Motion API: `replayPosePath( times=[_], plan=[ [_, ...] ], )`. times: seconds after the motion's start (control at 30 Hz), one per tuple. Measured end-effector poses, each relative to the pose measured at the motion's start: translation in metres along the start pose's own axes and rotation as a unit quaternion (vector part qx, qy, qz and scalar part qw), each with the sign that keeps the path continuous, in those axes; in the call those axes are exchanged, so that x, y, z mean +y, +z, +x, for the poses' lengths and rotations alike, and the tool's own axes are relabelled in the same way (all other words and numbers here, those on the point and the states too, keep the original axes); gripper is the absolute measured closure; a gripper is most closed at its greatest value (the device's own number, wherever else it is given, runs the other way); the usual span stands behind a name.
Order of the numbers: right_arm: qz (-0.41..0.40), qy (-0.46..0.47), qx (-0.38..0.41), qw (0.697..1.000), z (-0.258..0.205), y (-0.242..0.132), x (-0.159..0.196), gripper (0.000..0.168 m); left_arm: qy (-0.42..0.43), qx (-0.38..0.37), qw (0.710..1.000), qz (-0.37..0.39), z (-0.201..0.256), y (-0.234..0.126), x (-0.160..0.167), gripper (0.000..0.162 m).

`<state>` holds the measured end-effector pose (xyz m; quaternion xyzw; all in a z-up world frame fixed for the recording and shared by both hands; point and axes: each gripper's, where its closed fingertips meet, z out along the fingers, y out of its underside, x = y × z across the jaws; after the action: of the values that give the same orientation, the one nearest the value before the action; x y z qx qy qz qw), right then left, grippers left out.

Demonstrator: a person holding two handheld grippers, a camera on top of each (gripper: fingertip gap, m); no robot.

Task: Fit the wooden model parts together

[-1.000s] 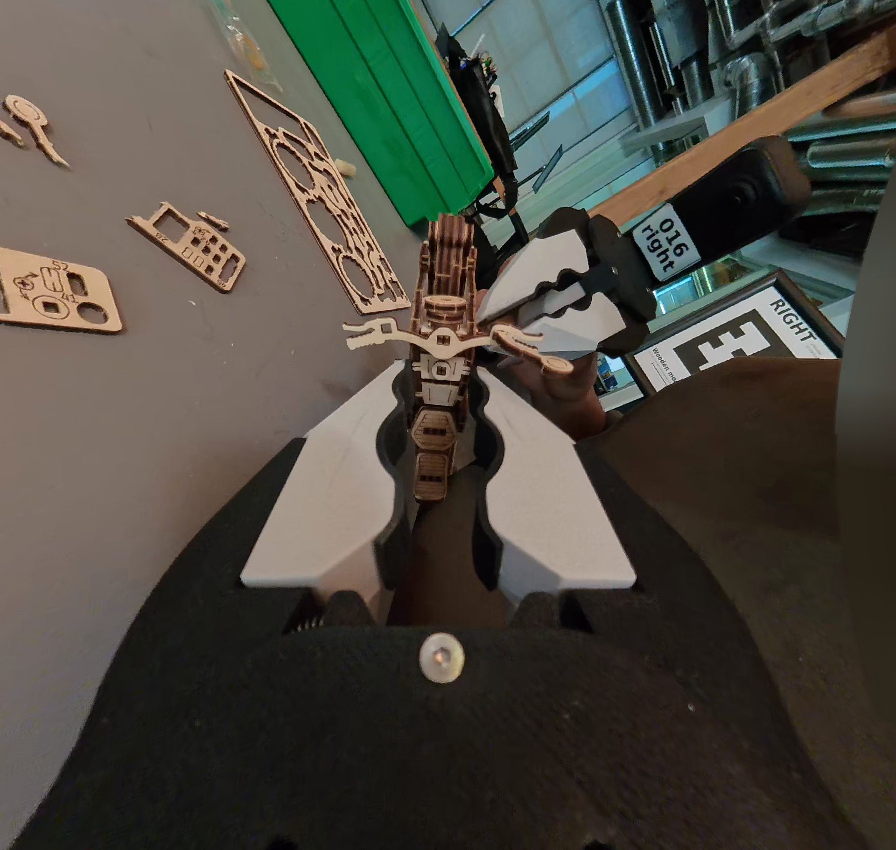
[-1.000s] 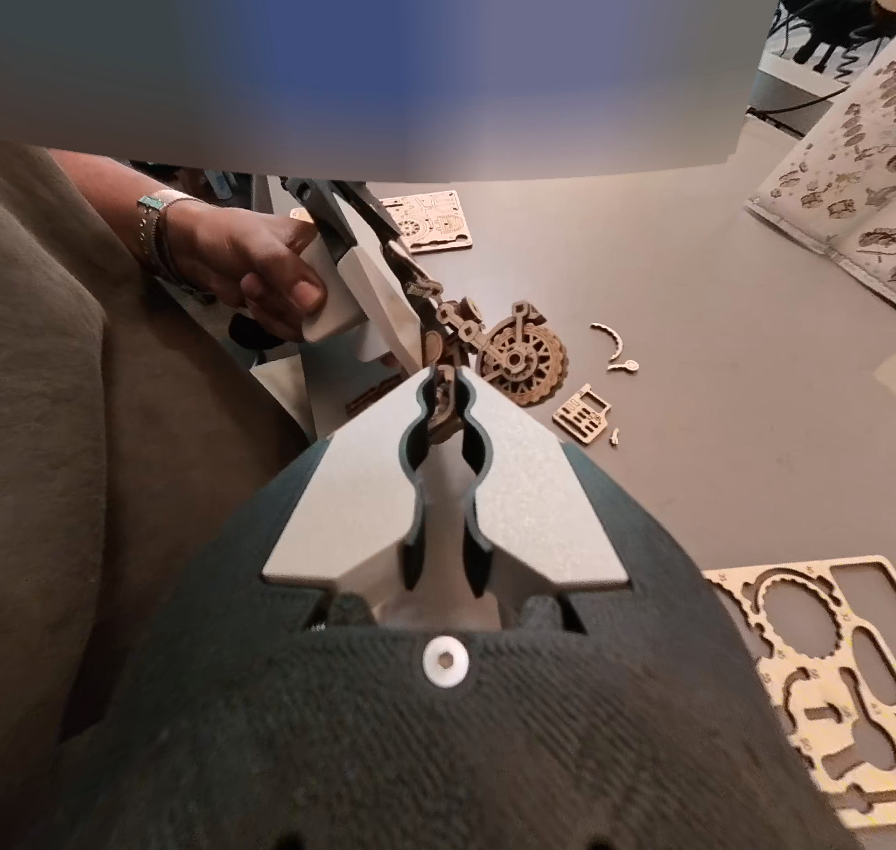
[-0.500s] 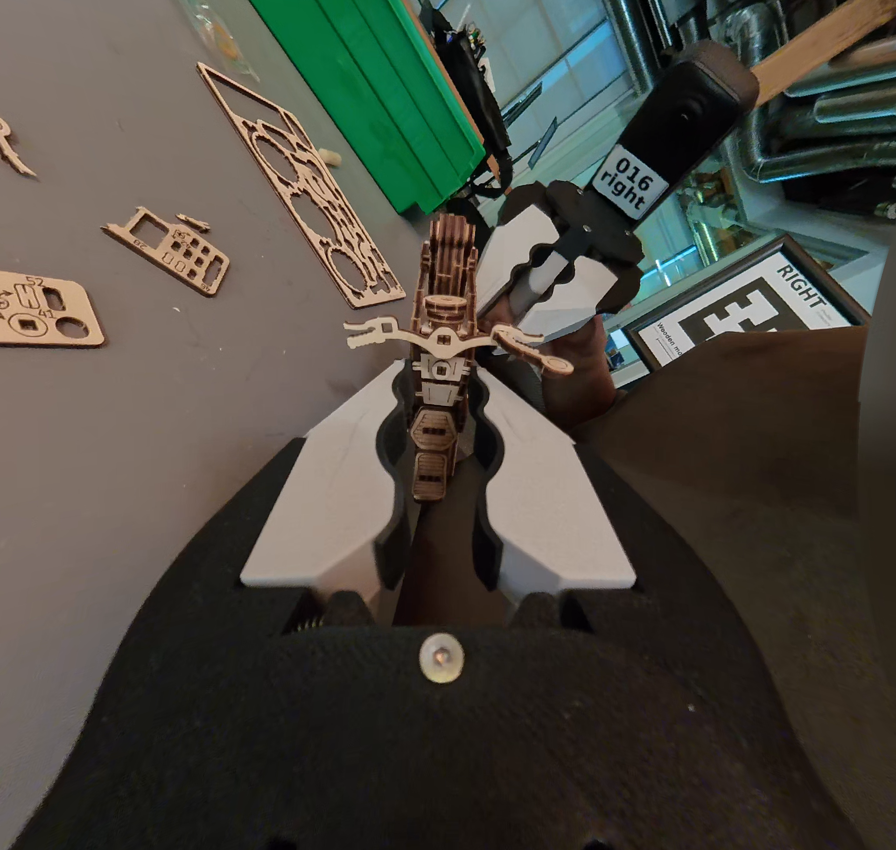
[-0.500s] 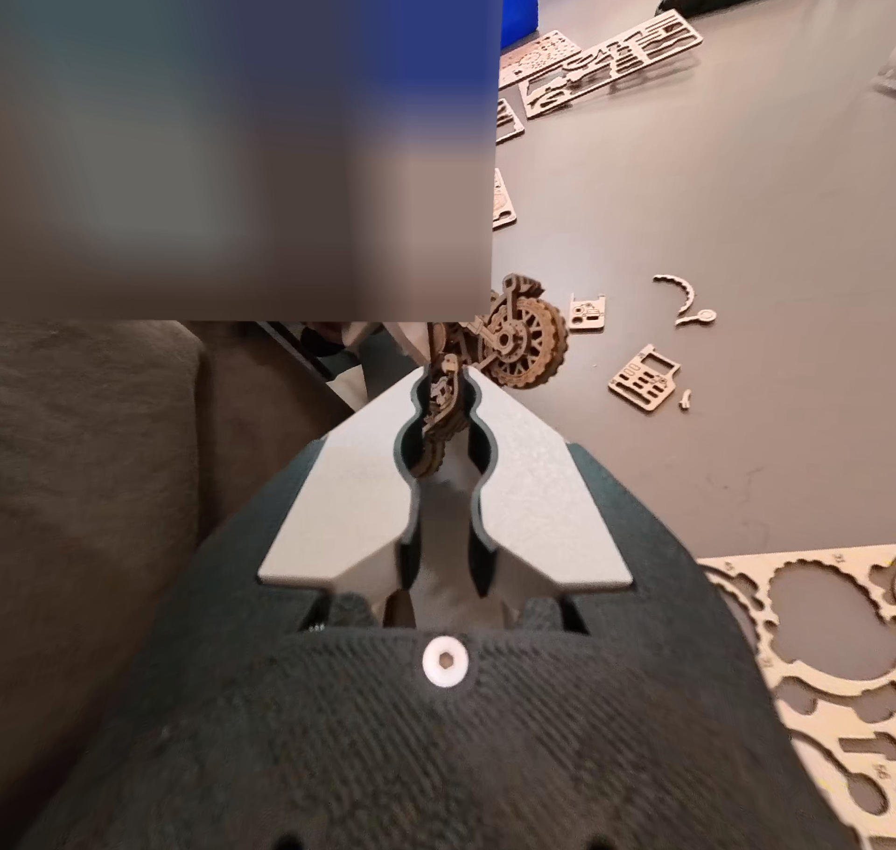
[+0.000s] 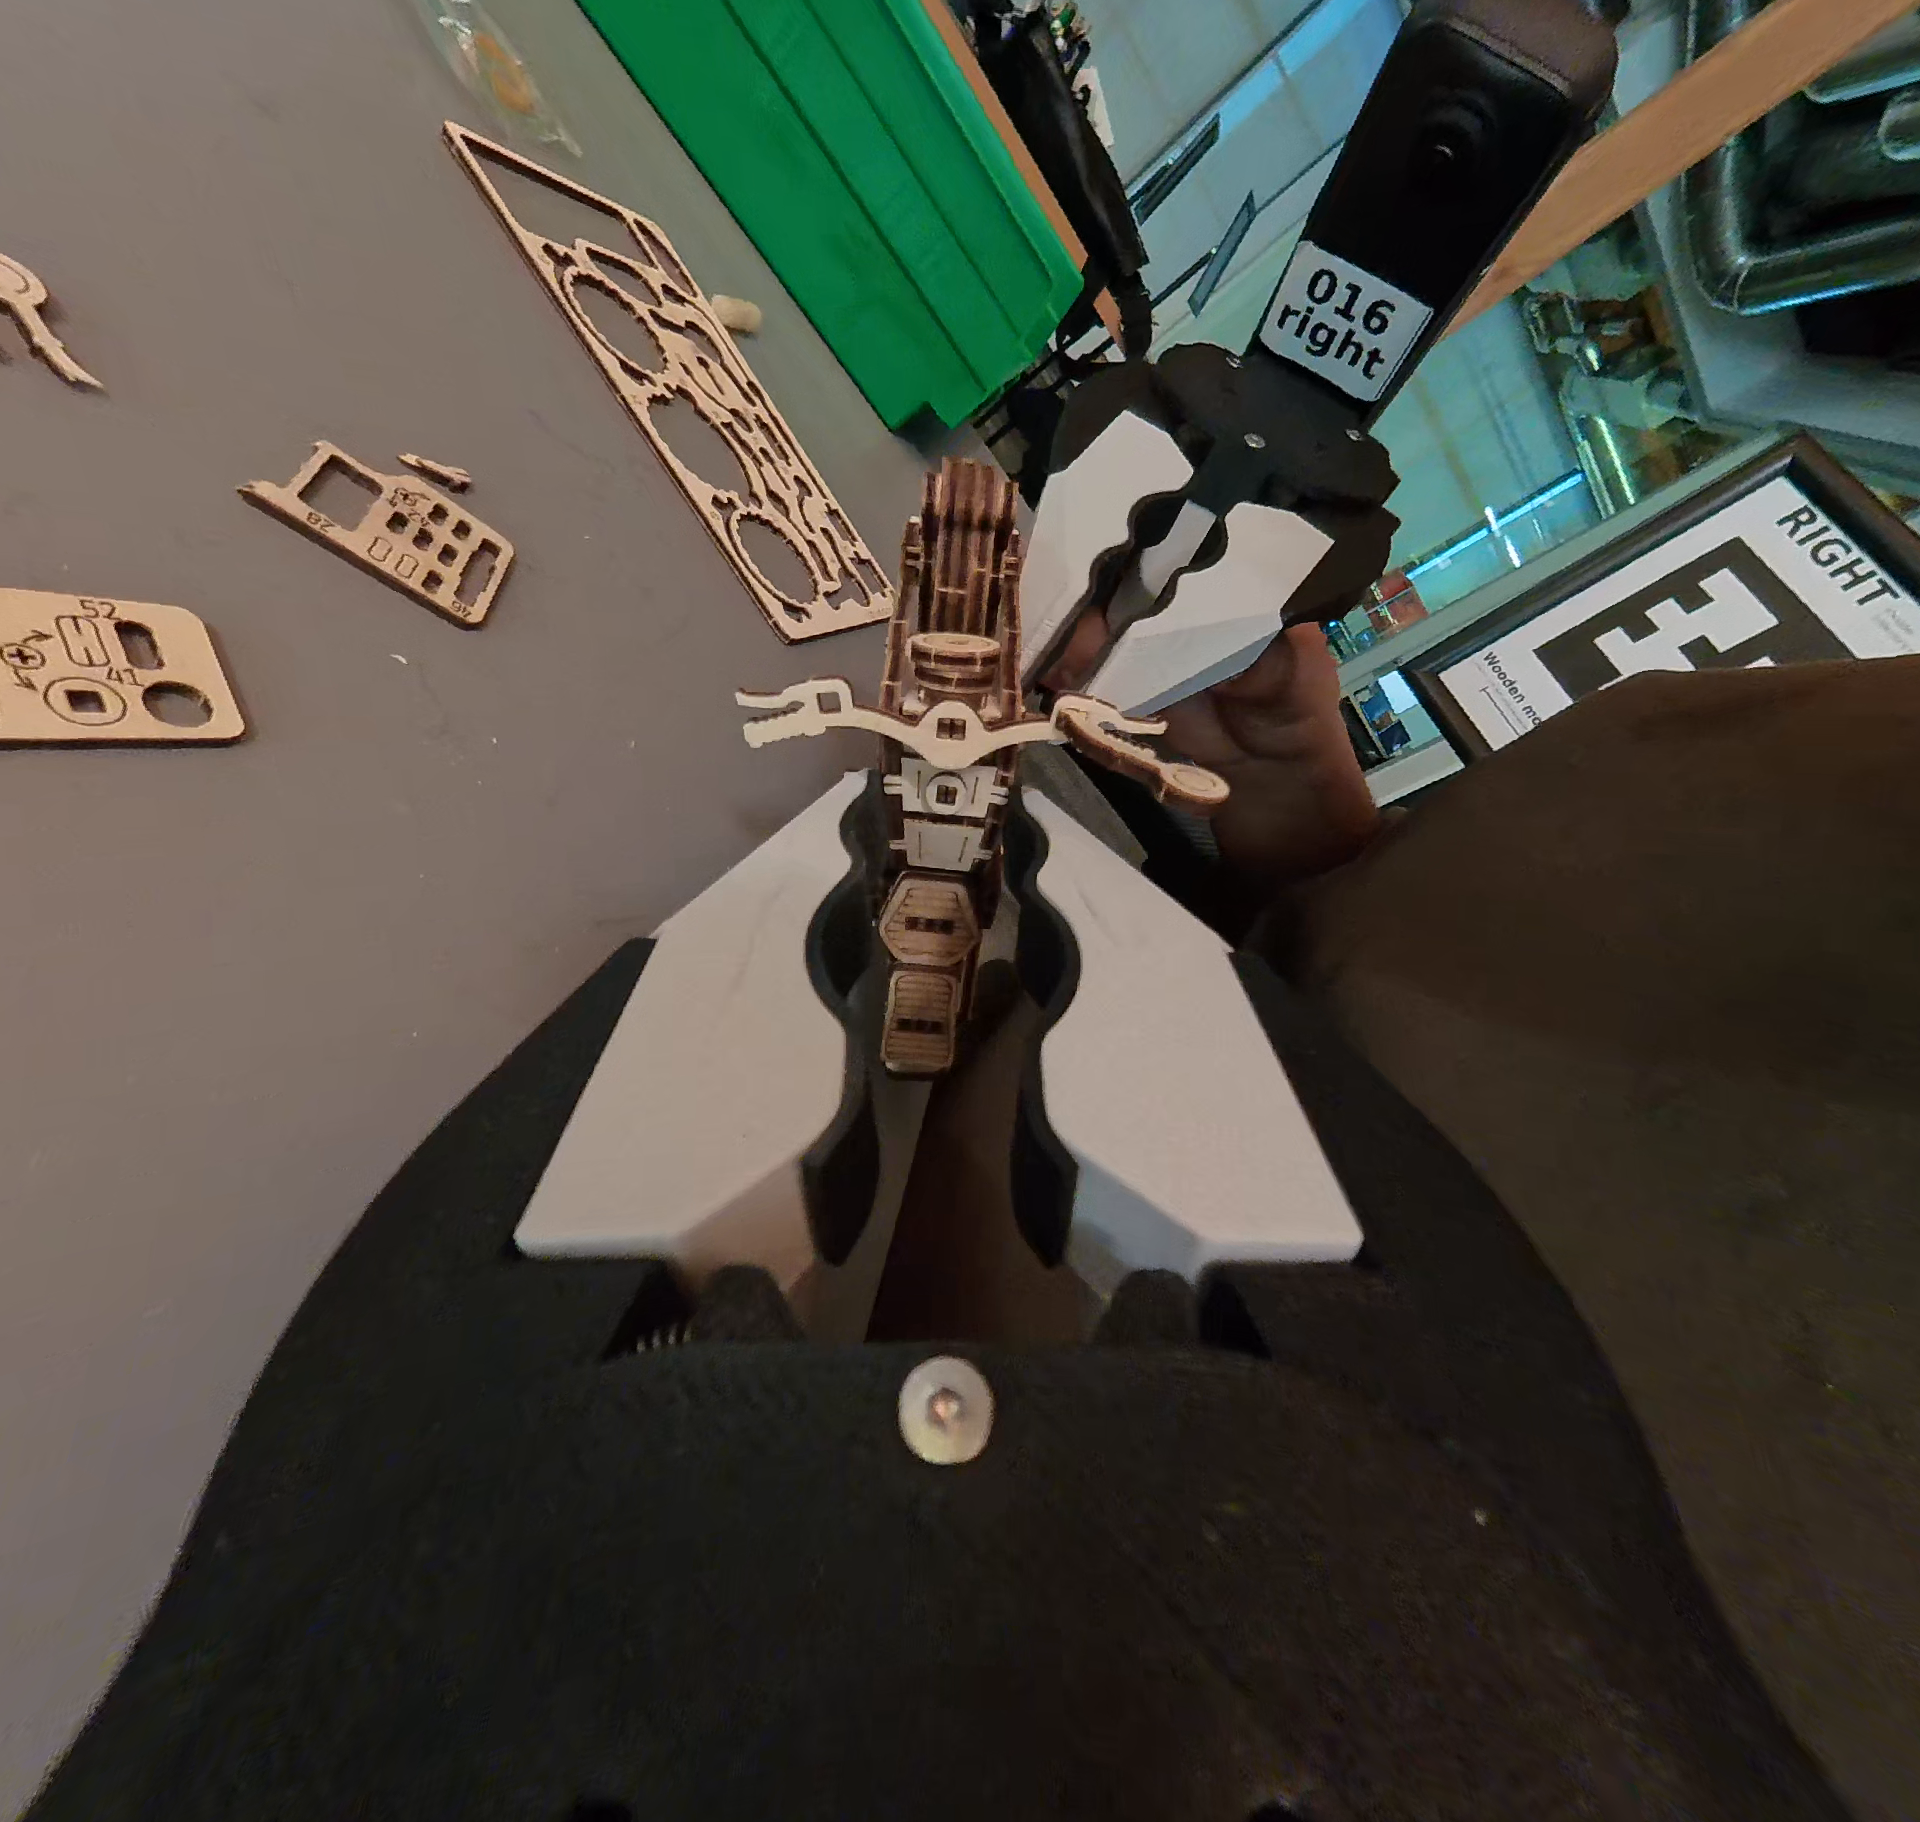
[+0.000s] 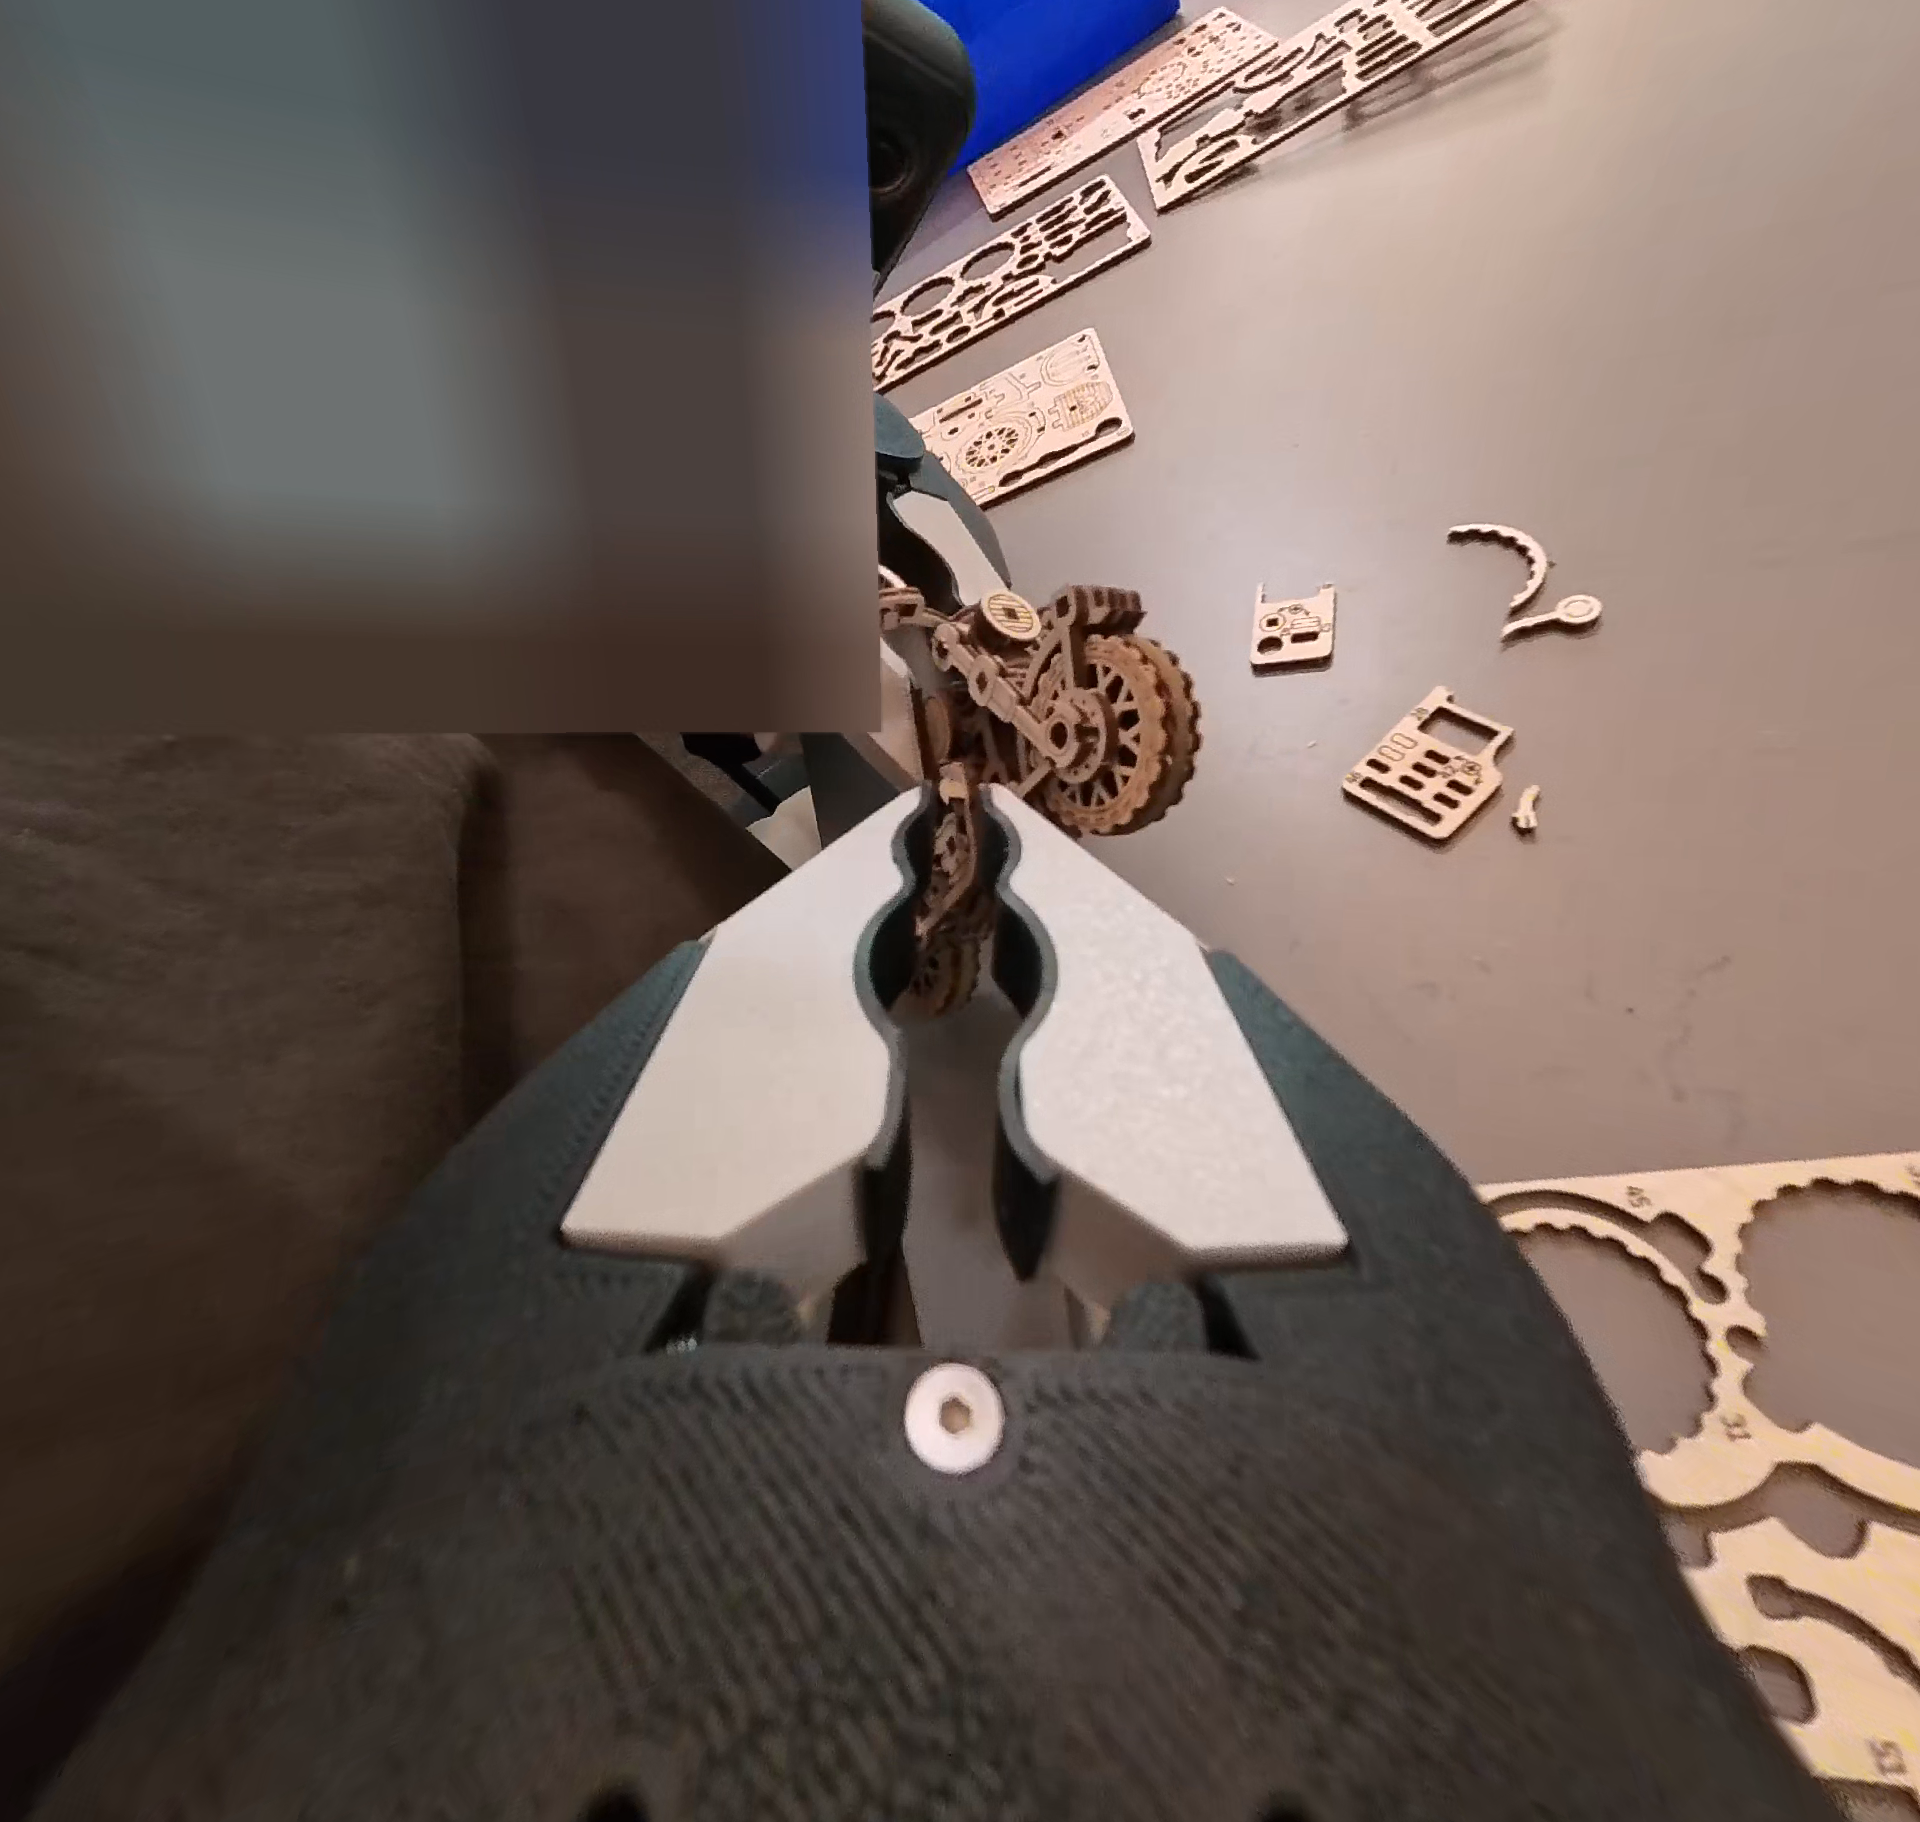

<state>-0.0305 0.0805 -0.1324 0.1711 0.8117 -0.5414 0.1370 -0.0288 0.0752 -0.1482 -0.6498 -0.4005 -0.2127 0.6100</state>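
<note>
I take this to be an industrial workshop or test hall. Overhead, in my left wrist view, run bare metal ducts and pipes (image 5: 1808, 141) behind a raw timber beam (image 5: 1704, 99), with large glazed panels (image 5: 1195, 110) beyond. The grey surface (image 5: 208, 889) carries stacked green plastic bins (image 5: 831, 141); my right wrist view shows a blue bin (image 6: 1039, 16) at its far end. Laser-cut plywood sheets (image 6: 1340, 99) and loose offcuts (image 5: 384, 546) lie spread about. A framed sign with a black-and-white marker (image 5: 1714, 629) stands at the edge.
</note>
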Motion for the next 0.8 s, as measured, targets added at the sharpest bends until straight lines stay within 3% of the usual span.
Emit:
replayPosePath(
  times=[0.8],
  plan=[
    [-0.017,-0.093,0.007,0.996,0.0001,0.0019,0.0079,0.166,-0.080,0.026,0.996,-0.022,-0.0040,0.0032,0.0089,0.143]
  ],
)
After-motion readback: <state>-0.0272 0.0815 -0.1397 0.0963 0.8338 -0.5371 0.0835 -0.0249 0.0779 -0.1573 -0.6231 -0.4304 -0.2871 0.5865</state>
